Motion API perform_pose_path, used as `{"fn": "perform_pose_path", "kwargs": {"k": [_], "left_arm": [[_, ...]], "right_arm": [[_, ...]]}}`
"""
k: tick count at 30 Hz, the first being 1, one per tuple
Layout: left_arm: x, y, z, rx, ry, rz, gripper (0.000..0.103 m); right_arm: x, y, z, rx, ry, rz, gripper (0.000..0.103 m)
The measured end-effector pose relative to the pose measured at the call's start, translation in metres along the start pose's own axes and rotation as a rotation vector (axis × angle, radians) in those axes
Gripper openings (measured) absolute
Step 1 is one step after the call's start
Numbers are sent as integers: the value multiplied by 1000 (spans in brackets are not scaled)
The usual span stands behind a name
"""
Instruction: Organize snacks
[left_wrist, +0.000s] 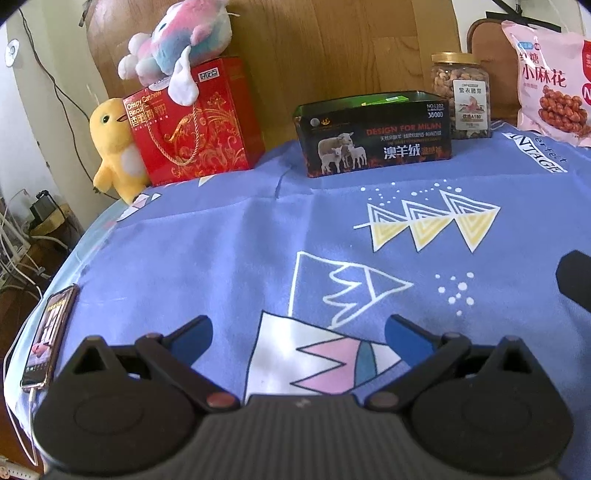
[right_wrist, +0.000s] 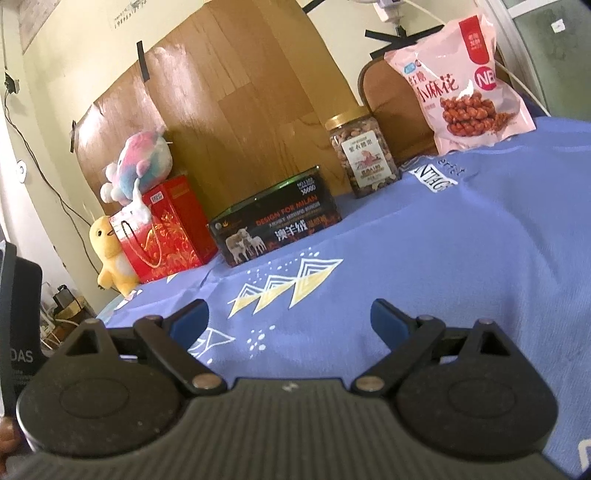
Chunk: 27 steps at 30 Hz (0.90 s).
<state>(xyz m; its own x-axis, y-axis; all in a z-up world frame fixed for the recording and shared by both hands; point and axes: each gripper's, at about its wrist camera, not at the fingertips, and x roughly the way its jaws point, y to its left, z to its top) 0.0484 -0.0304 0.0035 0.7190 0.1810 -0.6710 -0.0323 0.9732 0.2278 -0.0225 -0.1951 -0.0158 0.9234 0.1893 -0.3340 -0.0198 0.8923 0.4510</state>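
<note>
Both my left gripper (left_wrist: 297, 332) and right gripper (right_wrist: 290, 319) spread and empty, I'd reach the nut jar (right_wrist: 364, 151) at the table's far edge squarely, gripping mid-body.

Blue triangle-print tablecloth (left_wrist: 229, 236), pink snack bag (left_wrist: 550, 77), red box (left_wrist: 195, 122)

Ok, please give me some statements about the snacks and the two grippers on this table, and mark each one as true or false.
1. The left gripper is open and holds nothing. True.
2. The nut jar lies on its side. False: it stands upright with its gold lid on.
3. The pink snack bag is right of the jar. True.
4. The right gripper grips the black box. False: it is open, and apart from the box.
5. A plush toy sits on the red gift box. True.
</note>
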Motion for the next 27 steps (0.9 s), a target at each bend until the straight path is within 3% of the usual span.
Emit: {"fn": "perform_pose_path", "kwargs": {"k": [27], "left_arm": [[-1, 4, -3, -22, 29, 21, 103]], "right_arm": [[-3, 0, -1, 2, -7, 0, 97]]}}
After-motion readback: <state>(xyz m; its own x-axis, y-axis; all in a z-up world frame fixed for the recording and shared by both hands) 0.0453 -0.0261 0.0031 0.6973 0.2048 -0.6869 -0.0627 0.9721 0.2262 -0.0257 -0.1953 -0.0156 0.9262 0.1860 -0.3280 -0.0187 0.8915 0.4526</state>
